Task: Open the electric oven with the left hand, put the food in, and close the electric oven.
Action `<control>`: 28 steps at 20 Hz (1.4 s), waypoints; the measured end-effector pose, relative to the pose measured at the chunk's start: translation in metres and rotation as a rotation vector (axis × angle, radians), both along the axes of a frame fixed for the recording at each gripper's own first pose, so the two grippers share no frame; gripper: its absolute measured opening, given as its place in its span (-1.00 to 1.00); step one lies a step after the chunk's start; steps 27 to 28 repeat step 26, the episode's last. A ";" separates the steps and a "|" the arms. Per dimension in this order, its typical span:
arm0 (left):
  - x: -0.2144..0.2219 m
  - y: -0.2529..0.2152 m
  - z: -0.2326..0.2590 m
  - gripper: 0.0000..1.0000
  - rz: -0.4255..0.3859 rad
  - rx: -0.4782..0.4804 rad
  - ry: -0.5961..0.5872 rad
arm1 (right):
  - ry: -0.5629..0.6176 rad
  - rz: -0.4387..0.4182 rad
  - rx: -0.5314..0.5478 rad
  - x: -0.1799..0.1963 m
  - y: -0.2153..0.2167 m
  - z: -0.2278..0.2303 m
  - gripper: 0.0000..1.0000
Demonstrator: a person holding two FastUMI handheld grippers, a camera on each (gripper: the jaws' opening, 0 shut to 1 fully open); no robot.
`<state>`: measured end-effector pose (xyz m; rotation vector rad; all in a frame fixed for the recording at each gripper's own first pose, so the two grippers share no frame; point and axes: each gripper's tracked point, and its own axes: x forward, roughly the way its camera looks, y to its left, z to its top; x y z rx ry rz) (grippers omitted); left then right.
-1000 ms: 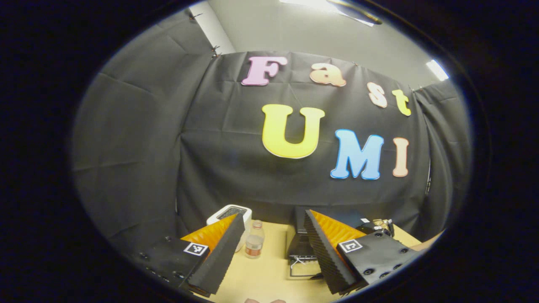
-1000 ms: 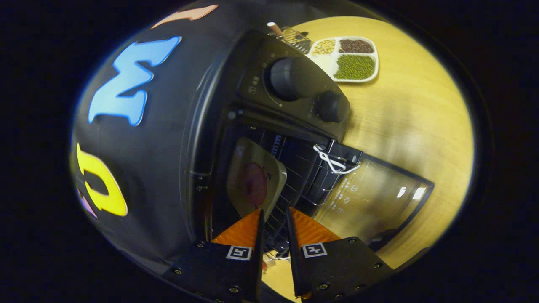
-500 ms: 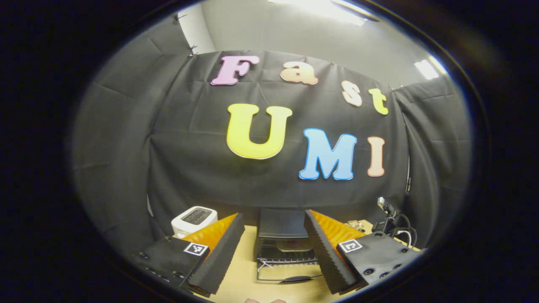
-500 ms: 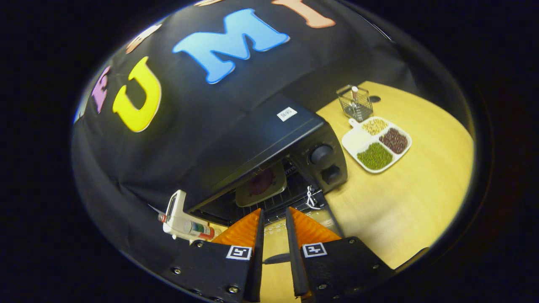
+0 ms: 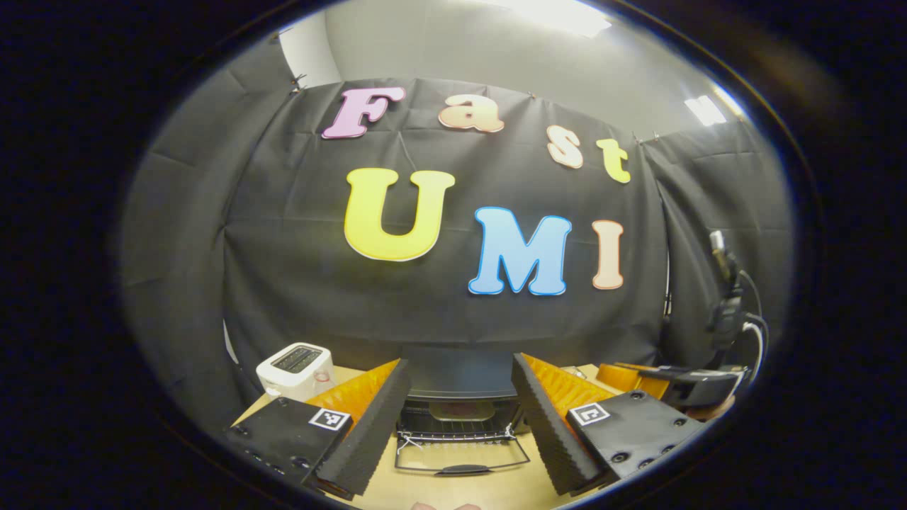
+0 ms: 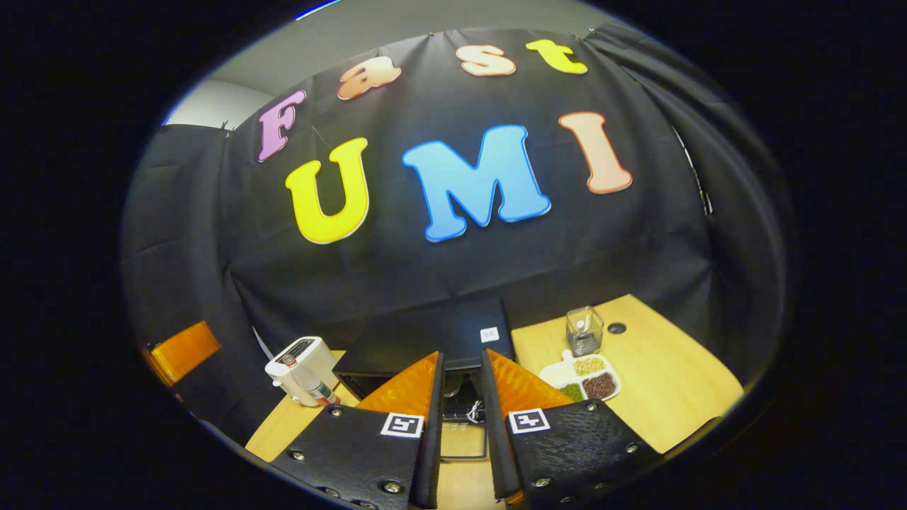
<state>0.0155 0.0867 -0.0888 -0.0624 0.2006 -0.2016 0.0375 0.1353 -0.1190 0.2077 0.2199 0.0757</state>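
Oven door hangs open; left gripper jaws spread wide, right gripper jaws narrow, both empty.

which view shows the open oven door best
The left gripper view: the oven door lies folded down between its fingers, handle and frame clear. In the right gripper view the oven door is just a sliver between near-closed fingers.

No legible text or labels

- My oven was black.
- Toaster was white.
- Table was pale wood.
- White divided tray held green, dark red, beige portions.
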 end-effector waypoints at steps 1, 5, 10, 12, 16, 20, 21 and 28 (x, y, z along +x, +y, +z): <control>0.000 -0.006 0.003 1.00 -0.008 0.000 -0.006 | -0.033 -0.013 -0.008 -0.005 -0.008 0.015 -0.41; 0.003 -0.031 0.025 1.00 -0.042 -0.003 -0.056 | -0.166 -0.056 -0.057 -0.026 -0.040 0.073 -0.41; 0.003 -0.052 0.037 1.00 -0.066 0.000 -0.090 | -0.236 -0.043 -0.117 -0.025 -0.057 0.108 -0.14; 0.002 -0.058 0.032 1.00 -0.071 0.001 -0.079 | -0.254 -0.048 -0.145 -0.026 -0.061 0.112 0.49; 0.003 -0.066 0.018 1.00 -0.087 0.010 -0.038 | -0.249 -0.048 -0.105 -0.029 -0.059 0.116 0.81; 0.007 -0.069 -0.005 1.00 -0.095 0.002 0.036 | -0.236 -0.053 -0.106 -0.026 -0.072 0.113 0.70; 0.009 -0.071 -0.013 1.00 -0.094 -0.005 0.064 | -0.236 -0.055 -0.107 -0.024 -0.074 0.112 0.70; 0.012 -0.076 -0.066 0.82 -0.103 -0.004 0.214 | -0.235 -0.055 -0.121 -0.019 -0.081 0.108 0.85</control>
